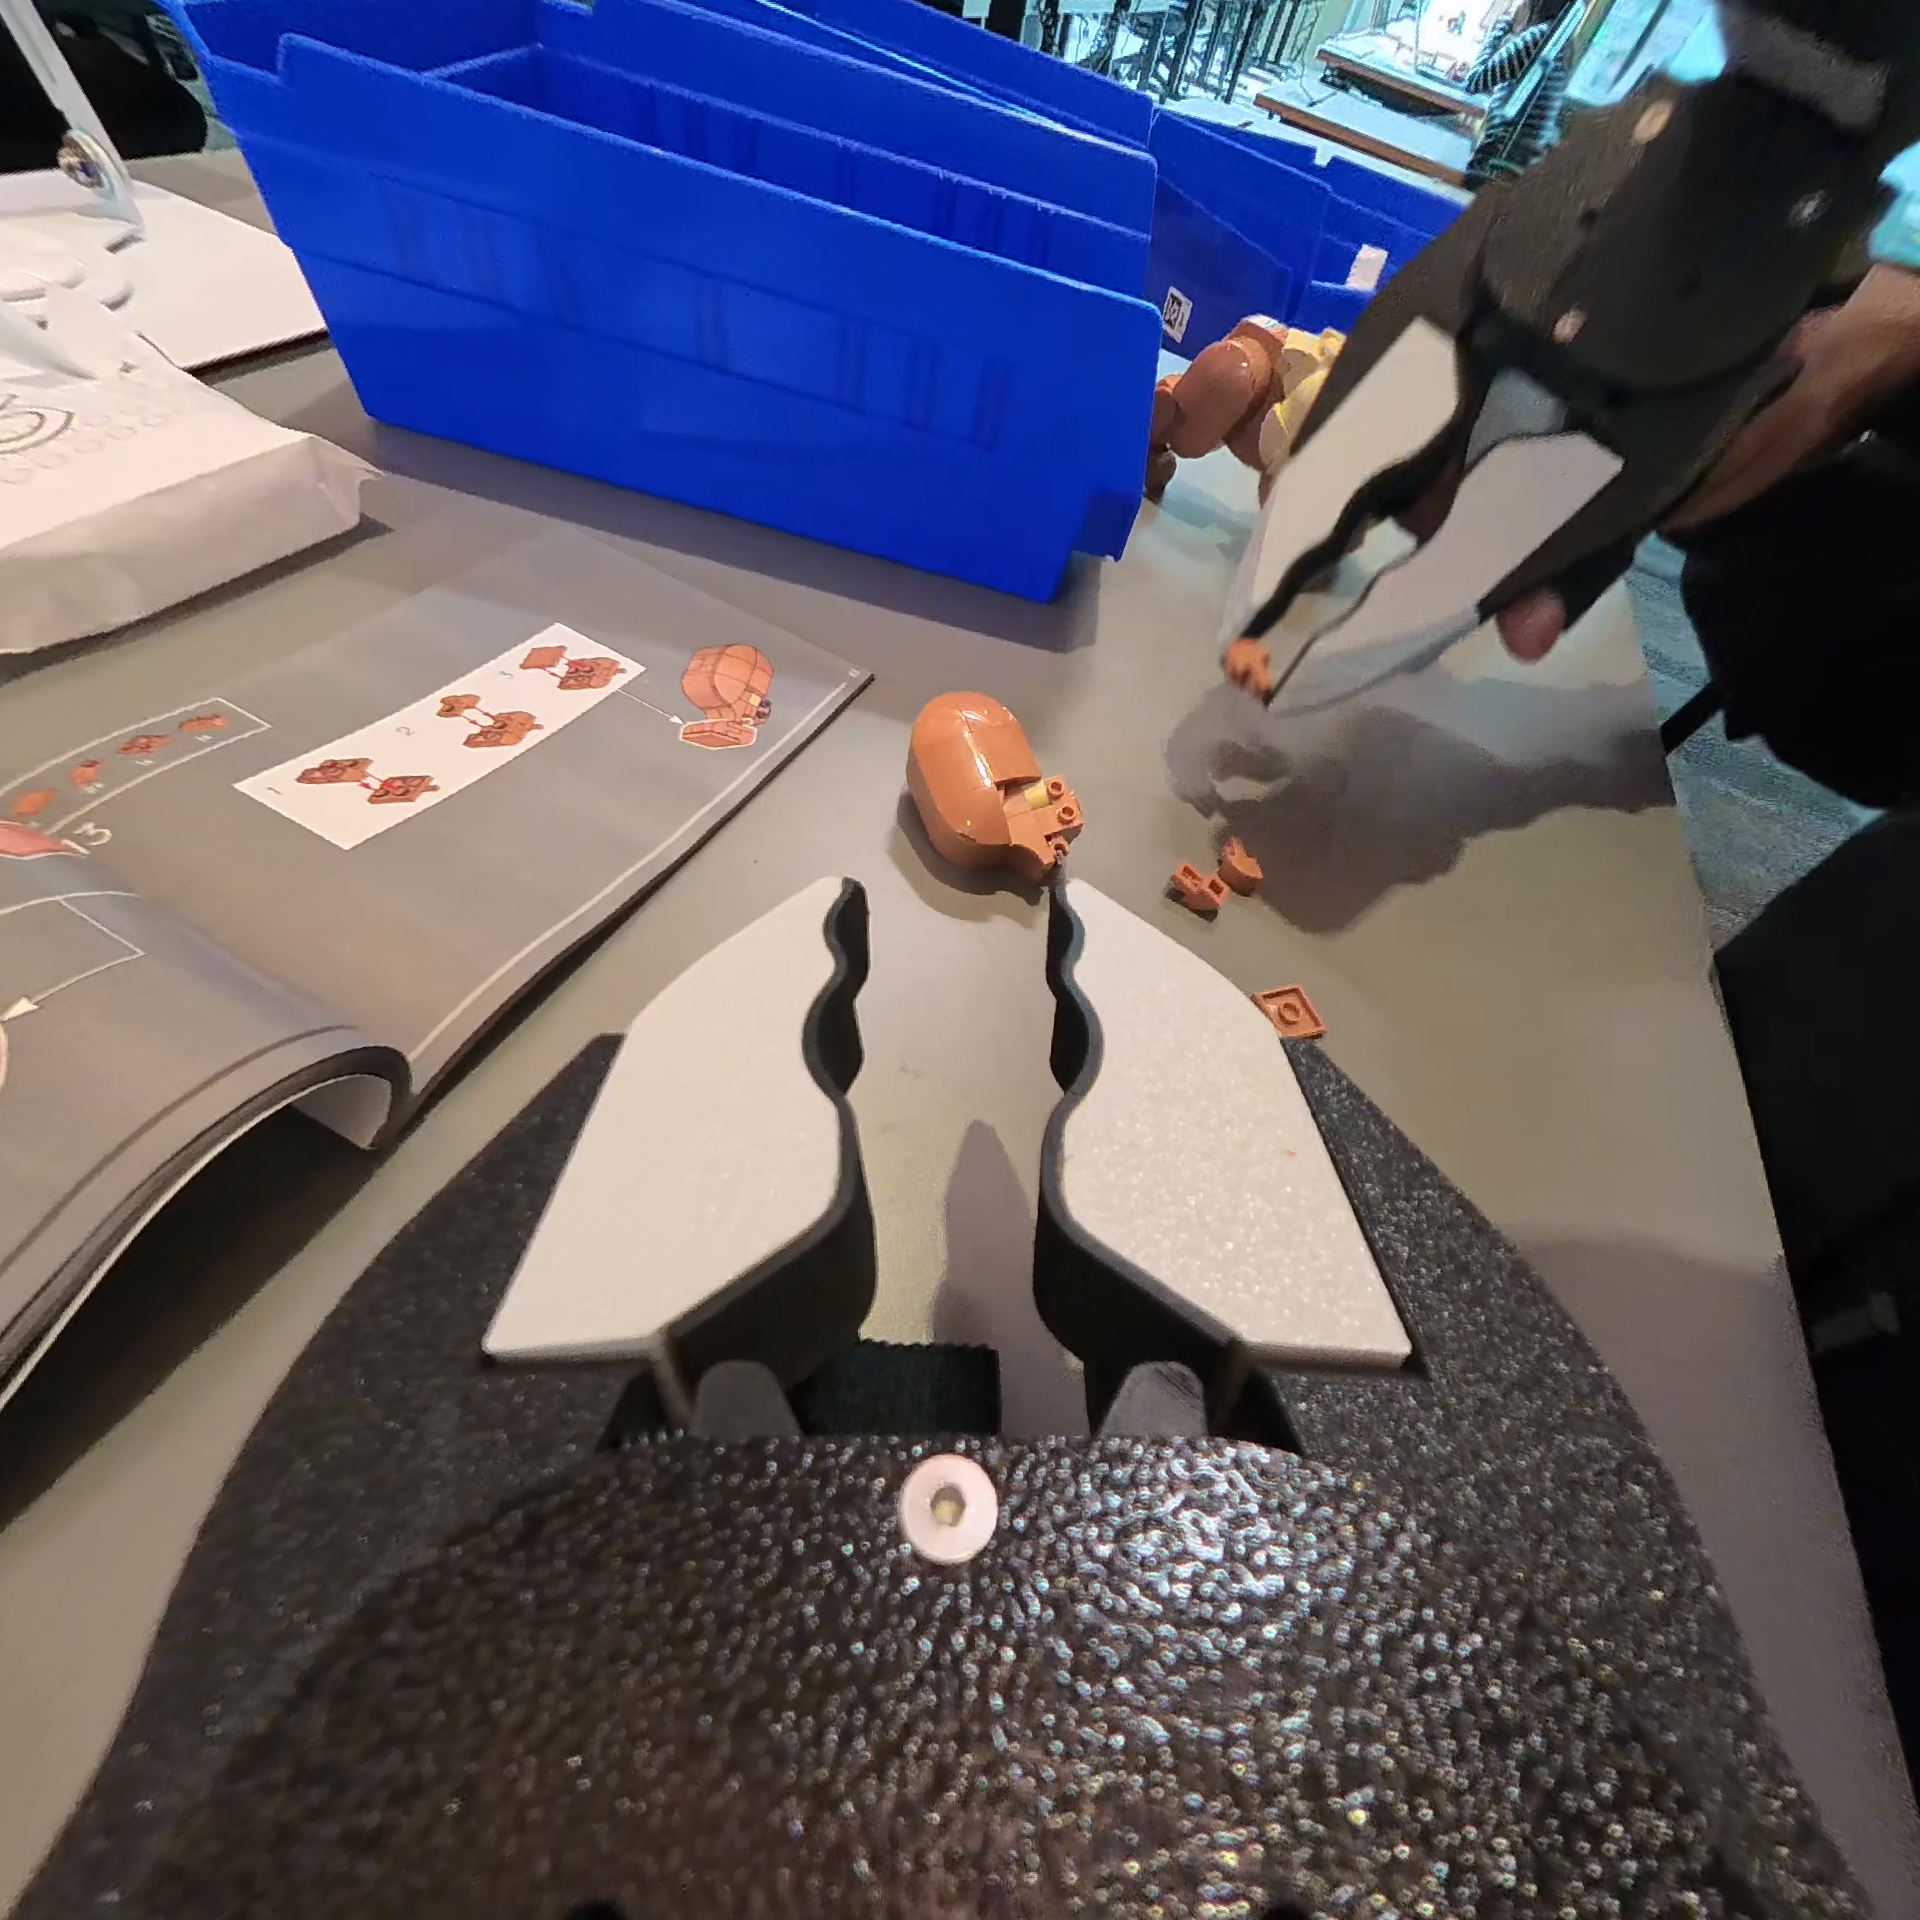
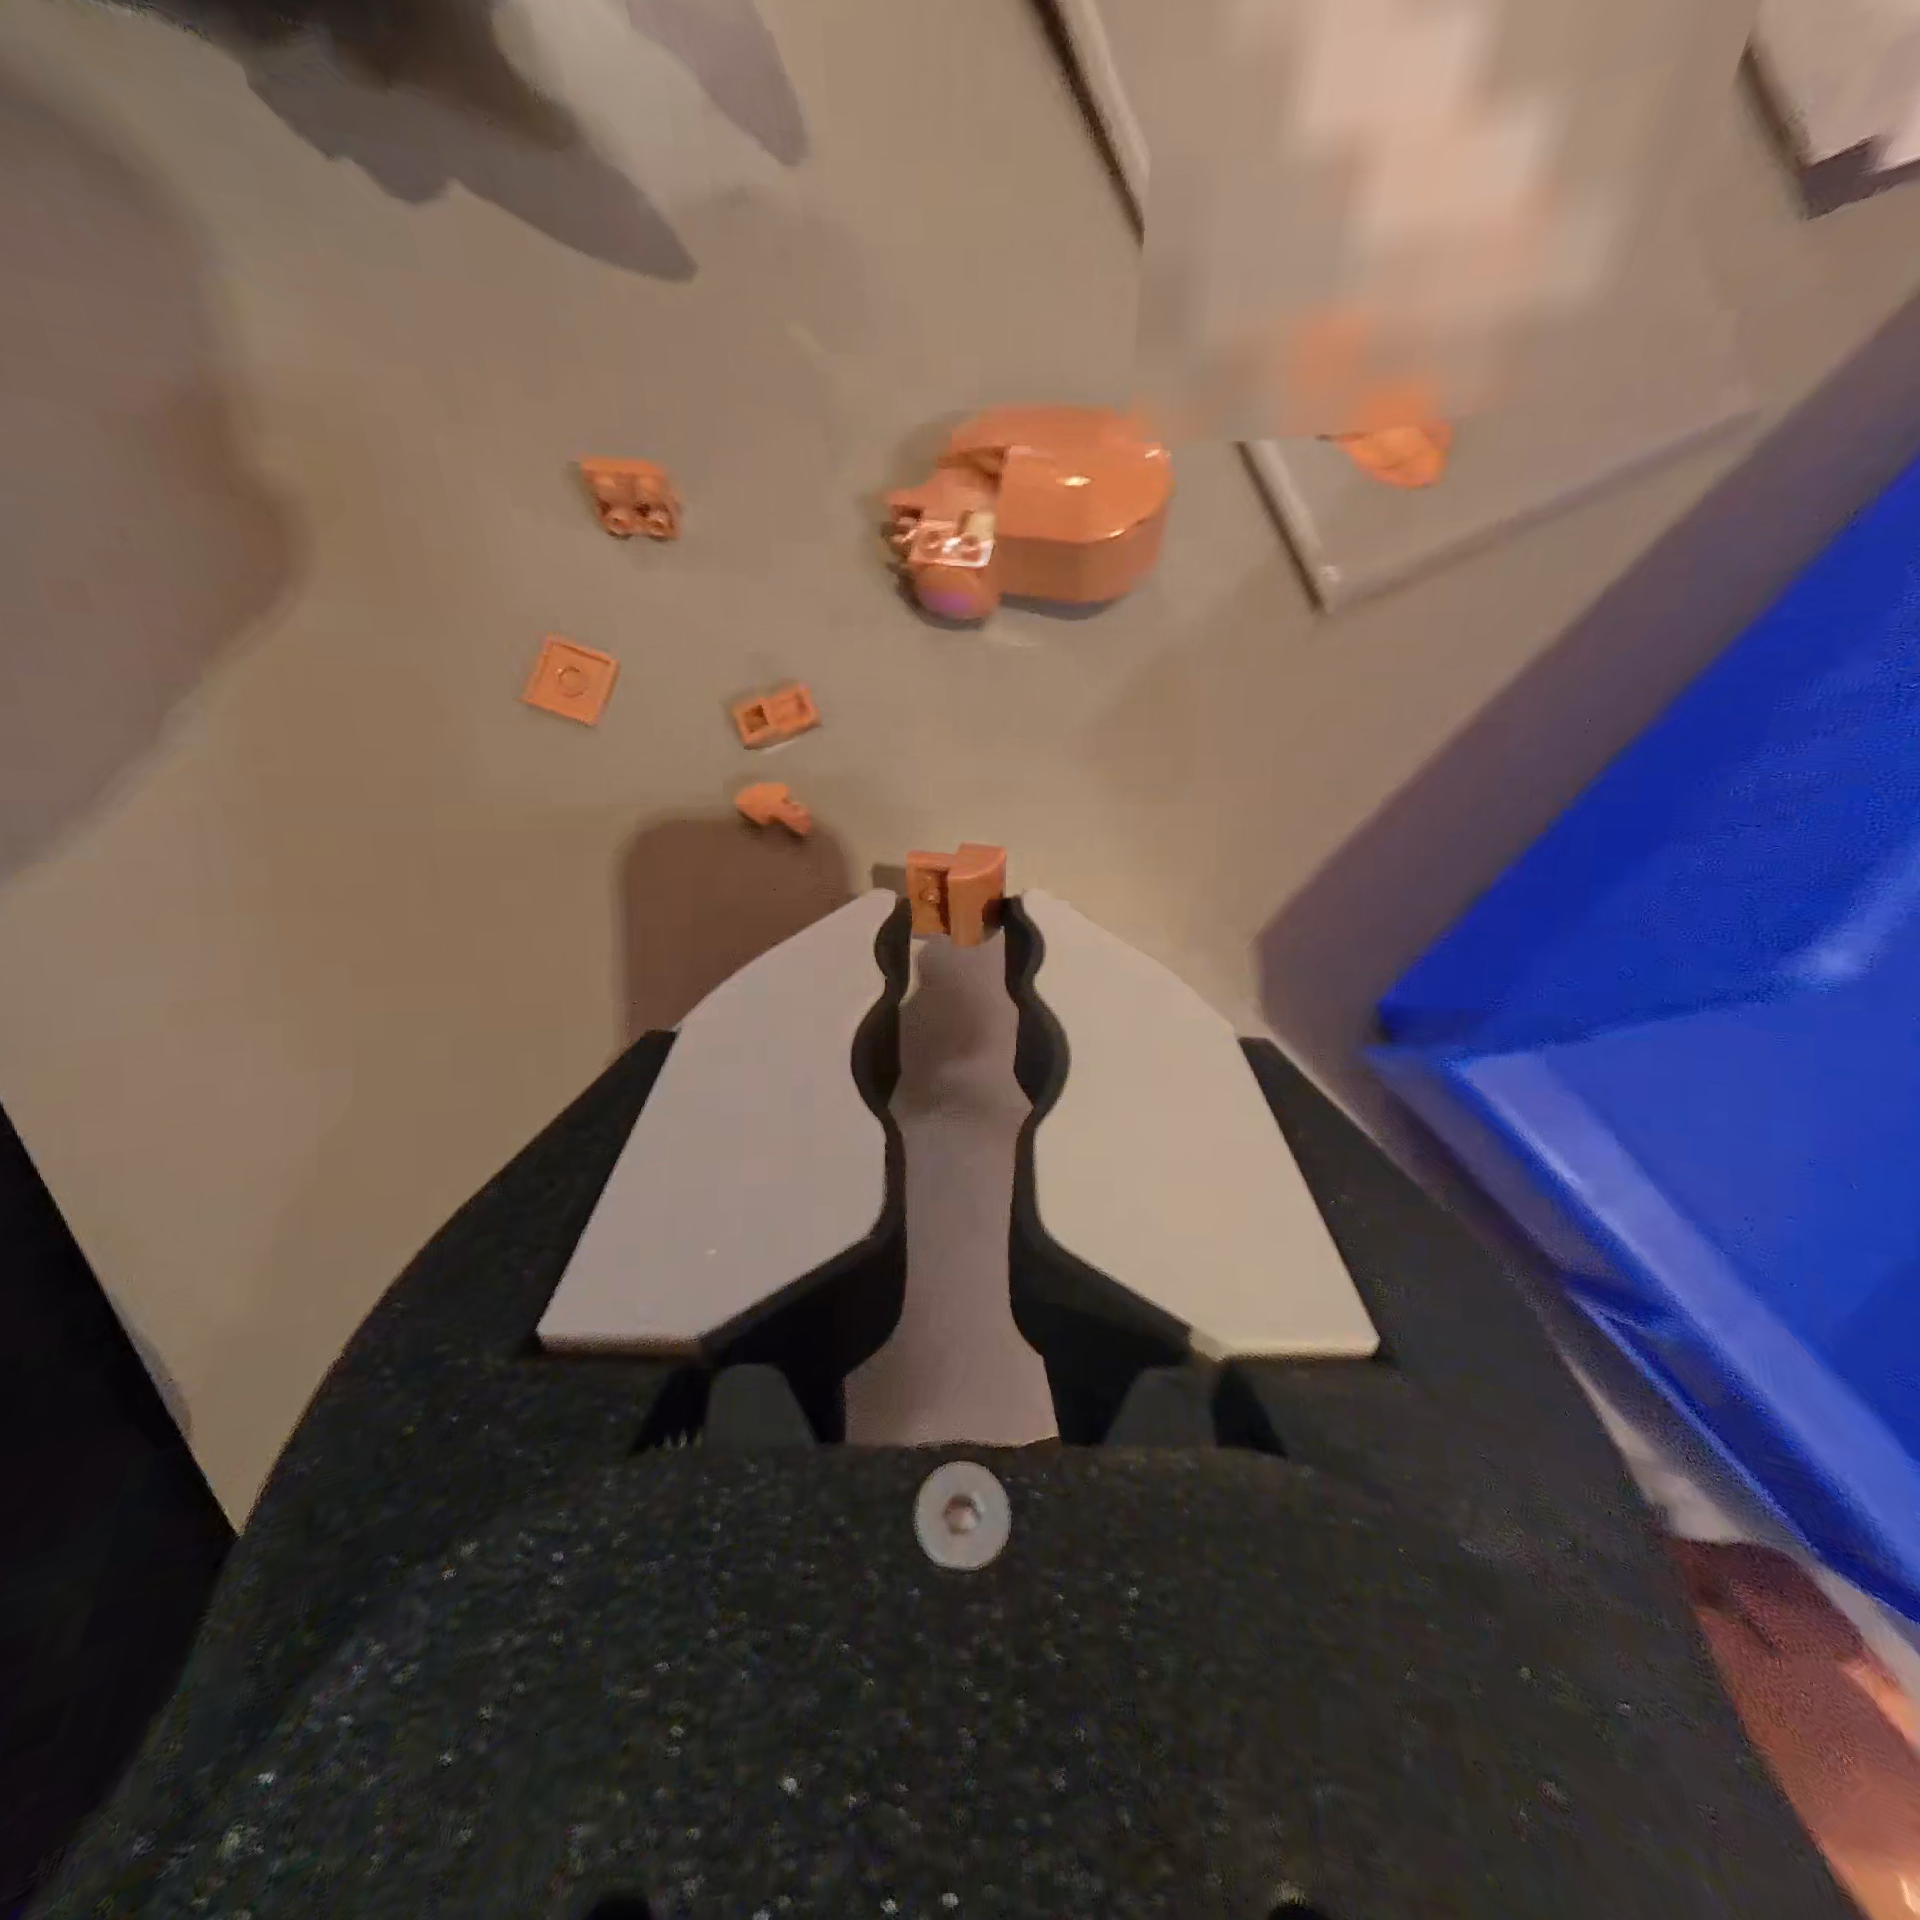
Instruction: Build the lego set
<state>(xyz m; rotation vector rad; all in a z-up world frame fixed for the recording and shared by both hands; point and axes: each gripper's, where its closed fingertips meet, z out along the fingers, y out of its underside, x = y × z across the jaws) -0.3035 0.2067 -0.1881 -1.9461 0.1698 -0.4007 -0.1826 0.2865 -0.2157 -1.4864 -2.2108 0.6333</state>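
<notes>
Right gripper (image 2: 956, 914) pinches small brown curved lego brick (image 2: 951, 896) — airborne; left gripper (image 1: 956, 904) gapes empty beside rounded brown lego assembly (image 1: 977, 784).

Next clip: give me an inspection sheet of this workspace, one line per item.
Surface: grey table, matte, shadows near the right edge.
Job's things: rounded brown sub-assembly lying on the table; loose brown pieces beside it; flat square plate nearer; larger brown-and-tan model by the bins; open instruction booklet.
Clutter: white paper bag at the left.
Grippers: left tool open, empty, pointing at the sub-assembly; right tool shut on a small brown piece, raised off the table.
Cables: nothing seen.
Surroundings: blue bins behind; a hand holds the right tool; blurred room beyond.
</notes>
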